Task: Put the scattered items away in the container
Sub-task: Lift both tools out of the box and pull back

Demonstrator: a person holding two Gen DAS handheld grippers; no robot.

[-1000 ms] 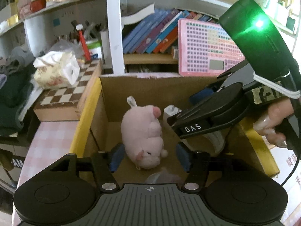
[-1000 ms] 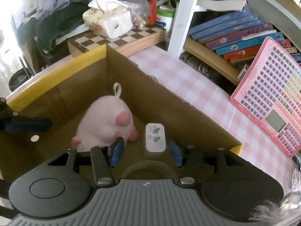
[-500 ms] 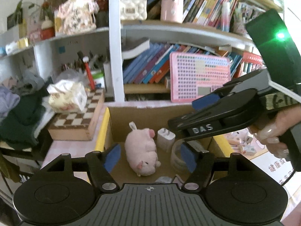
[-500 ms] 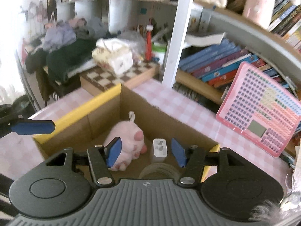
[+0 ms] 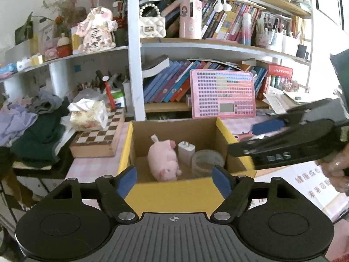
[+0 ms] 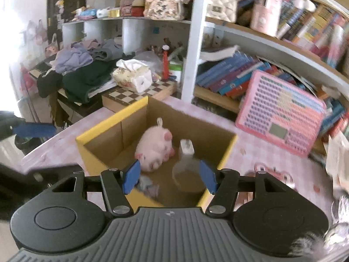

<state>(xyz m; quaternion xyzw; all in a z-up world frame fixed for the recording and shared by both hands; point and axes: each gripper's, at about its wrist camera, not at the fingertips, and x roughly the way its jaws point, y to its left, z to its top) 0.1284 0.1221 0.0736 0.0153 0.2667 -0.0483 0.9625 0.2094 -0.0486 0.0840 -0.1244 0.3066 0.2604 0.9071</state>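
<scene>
A yellow-rimmed cardboard box [image 5: 174, 191] [image 6: 113, 123] stands on the pink checked table. Inside lie a pink plush pig [image 5: 164, 160] [image 6: 153, 149], a white charger plug [image 5: 185, 150] [image 6: 187, 147] and a clear tape roll [image 5: 207, 162] [image 6: 187, 171]. A crumpled clear wrapper [image 6: 149, 187] lies in the near corner. My left gripper [image 5: 174, 180] is open and empty, above the box's near wall. My right gripper [image 6: 169, 175] is open and empty above the box; it shows in the left wrist view [image 5: 283, 150] at the right.
A chessboard box [image 5: 98, 139] with a tissue pack [image 5: 88, 114] sits left of the box. A pink keyboard toy [image 5: 222, 96] leans on the bookshelf behind. Clothes [image 5: 35, 126] pile at the far left. Papers [image 5: 312, 187] lie at the right.
Both grippers have pulled up and back from inside the box, so the whole box and the shelves now show. The items inside have stayed put.
</scene>
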